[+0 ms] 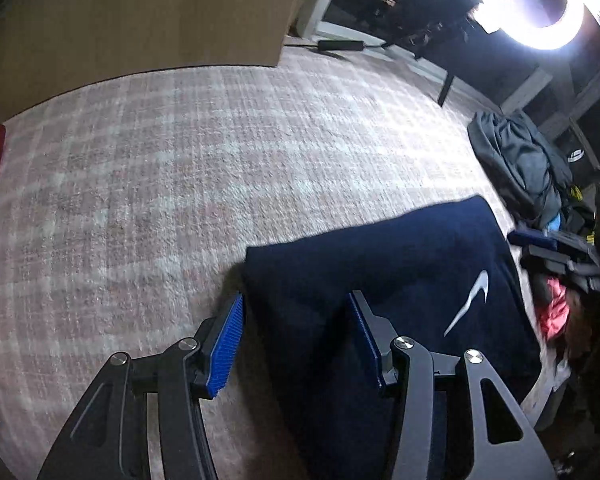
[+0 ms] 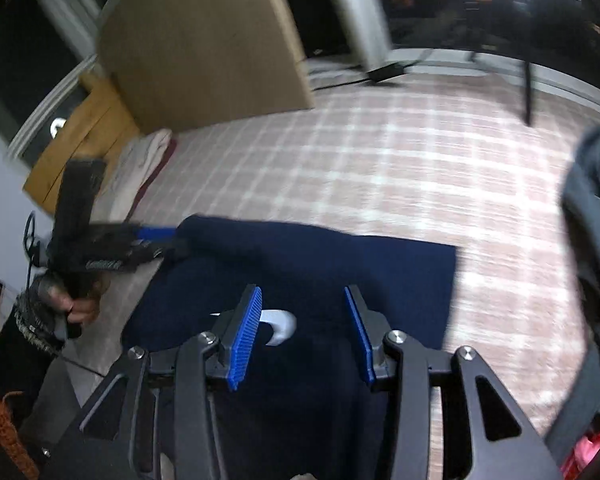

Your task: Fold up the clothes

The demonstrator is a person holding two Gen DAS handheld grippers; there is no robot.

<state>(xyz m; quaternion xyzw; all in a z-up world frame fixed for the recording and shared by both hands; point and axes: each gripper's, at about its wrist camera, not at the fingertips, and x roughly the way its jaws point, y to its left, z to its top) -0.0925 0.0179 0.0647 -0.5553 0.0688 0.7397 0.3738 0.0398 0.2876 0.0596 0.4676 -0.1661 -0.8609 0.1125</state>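
Two claws, both part open and empty. Left claw [image 1: 296,336] over the near edge of a navy garment [image 1: 380,264], one pad off the cloth above the rug [image 1: 180,160]. Right claw [image 2: 304,332] above the same garment, its white logo [image 2: 280,324] just beyond the pads. Garment flat on the rug, seemingly folded to a rectangle, so likely between folds or finished with this piece. Next: either another edge gripped for one more fold, or a fresh piece from the pile [image 1: 520,164] off to the right.
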